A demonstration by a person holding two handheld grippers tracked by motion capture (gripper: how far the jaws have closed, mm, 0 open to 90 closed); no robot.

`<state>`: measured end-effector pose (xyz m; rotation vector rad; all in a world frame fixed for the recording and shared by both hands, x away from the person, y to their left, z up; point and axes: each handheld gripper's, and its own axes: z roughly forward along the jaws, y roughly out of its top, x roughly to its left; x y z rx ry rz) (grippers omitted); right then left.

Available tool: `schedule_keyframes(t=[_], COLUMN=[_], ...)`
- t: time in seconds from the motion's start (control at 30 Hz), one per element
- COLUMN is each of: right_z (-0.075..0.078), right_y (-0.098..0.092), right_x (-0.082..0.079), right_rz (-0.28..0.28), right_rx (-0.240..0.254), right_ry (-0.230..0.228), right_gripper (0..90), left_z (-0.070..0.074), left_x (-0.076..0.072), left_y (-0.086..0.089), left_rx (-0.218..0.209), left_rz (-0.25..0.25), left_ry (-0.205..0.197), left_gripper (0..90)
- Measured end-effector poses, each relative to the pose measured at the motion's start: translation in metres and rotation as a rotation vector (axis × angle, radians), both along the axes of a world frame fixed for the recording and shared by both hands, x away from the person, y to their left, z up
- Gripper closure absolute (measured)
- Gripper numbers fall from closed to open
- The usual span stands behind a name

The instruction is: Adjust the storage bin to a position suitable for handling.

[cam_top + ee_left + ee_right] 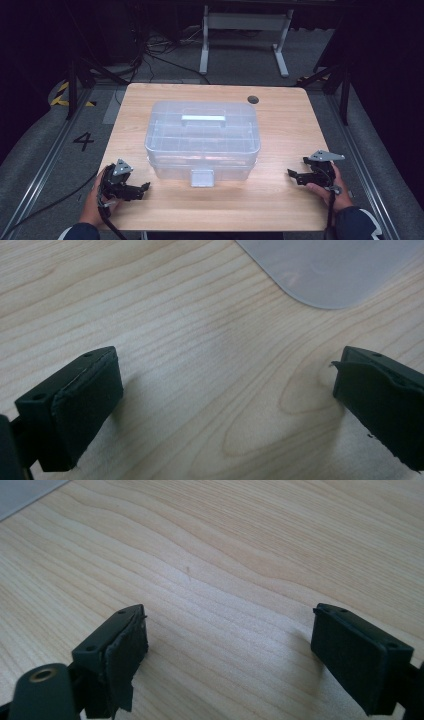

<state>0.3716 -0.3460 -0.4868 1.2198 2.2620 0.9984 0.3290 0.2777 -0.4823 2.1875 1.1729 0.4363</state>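
- So there's a clear plastic storage box (202, 137) sitting pretty much in the middle of the wooden table (280, 200), lid on, with a pale handle (203, 119) lying flat along the top.
- The box has a little front latch (202, 177) facing the person's side, and it looks flipped down against the front wall.
- Left gripper (141, 189) is parked on the table near the front left corner of the box, jaws pointing toward it but not touching.
- In the left gripper view the jaws are spread wide with nothing but bare wood between them; a rounded frosted corner of the box (330, 270) peeks in at the top right, a bit ahead of the tips.
- Right gripper (296, 172) rests on the table off to the box's right, well apart from it, pointing inward.
- Right gripper view is the same deal: jaws wide apart, just wood grain between them, and a sliver of the box (22, 495) in the top left corner.
- Each gripper is held by a hand coming in from the bottom edge, dark sleeves (357, 222) showing.
- Small dark round grommet (253, 99) sits in the tabletop beyond the box's far right corner.
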Motion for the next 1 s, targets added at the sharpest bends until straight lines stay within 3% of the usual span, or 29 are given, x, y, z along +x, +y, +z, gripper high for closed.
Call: schedule_keyframes(t=[0.13, 0.53, 0.73, 1.0], right_z=[0.0, 0.002, 0.004, 0.014], right_y=[0.001, -0.008, -0.009, -0.002], right_x=[-0.001, -0.006, -0.008, -0.015], right_rz=[-0.017, 0.005, 0.0, 0.056], right_rx=[0.002, 0.001, -0.001, -0.016], right_ry=[0.002, 0.018, 0.024, -0.015], right_gripper=[15.2, 17.4, 25.4, 31.1], left_z=[0.0, 0.0, 0.0, 0.0], left_x=[0.003, 0.0, 0.0, 0.0], left_y=[-0.001, 0.001, 0.003, 0.004], left_rx=[-0.008, -0.011, -0.007, -0.006], left_rz=[-0.014, -0.023, -0.057, -0.057], left_ry=[0.002, 0.003, 0.003, -0.004], left_gripper=[0.0, 0.4, 0.3, 0.4])
